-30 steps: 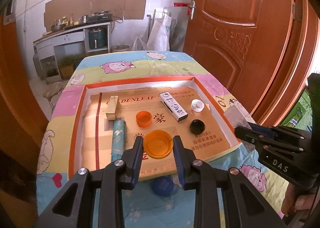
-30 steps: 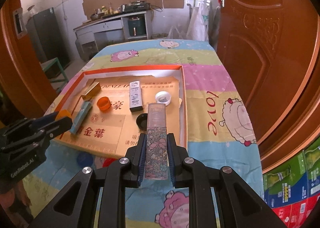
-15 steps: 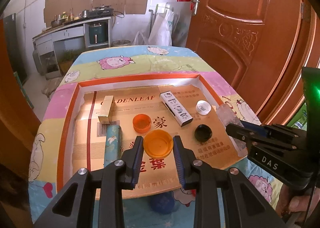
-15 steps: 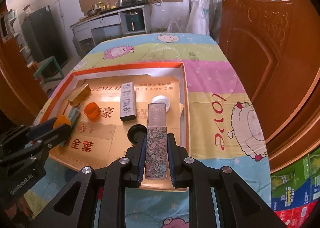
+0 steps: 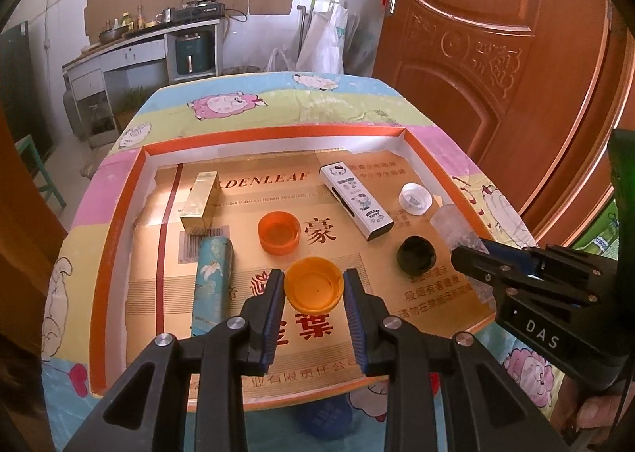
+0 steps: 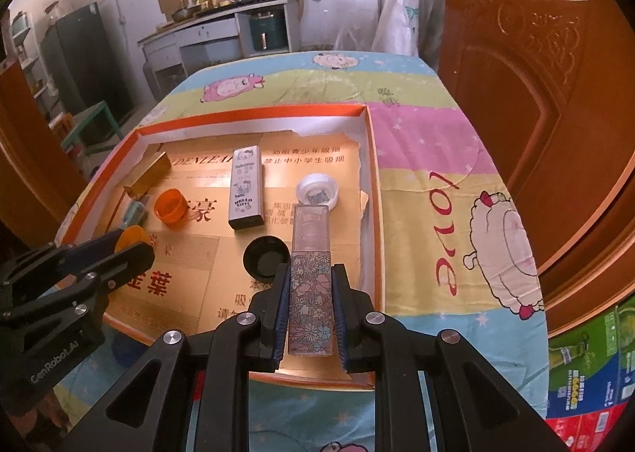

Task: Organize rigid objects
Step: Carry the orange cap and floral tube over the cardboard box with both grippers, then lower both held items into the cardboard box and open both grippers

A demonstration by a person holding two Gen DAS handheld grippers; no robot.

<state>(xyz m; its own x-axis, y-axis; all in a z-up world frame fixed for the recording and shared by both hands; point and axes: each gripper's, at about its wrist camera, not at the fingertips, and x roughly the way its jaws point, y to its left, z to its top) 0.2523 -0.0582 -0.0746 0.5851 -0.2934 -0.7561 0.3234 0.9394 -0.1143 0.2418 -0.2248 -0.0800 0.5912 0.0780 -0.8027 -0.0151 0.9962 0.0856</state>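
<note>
My left gripper (image 5: 313, 279) is shut on an orange cap (image 5: 313, 287) and hangs over the near part of the orange-rimmed tray (image 5: 123, 214). My right gripper (image 6: 311, 271) is shut on a slim floral box with a clear top (image 6: 309, 237), over the tray's right side beside the rim (image 6: 373, 174). In the tray lie a gold box (image 5: 200, 206), a teal floral box (image 5: 212, 285), an orange cup (image 5: 278, 231), a white cartoon-printed box (image 5: 355, 200), a white cap (image 5: 414, 197) and a black cap (image 5: 416, 253).
The tray rests on a table with a sheep-patterned cloth (image 6: 456, 158). A blue cap (image 5: 323, 416) lies on the cloth just outside the tray's near edge. A wooden door (image 5: 516, 55) stands close on the right. A person's hand (image 5: 595, 408) holds the right gripper.
Both grippers have moved forward and down over the tray, which now looks nearer. The orange cap and the floral box stay gripped as before.
</note>
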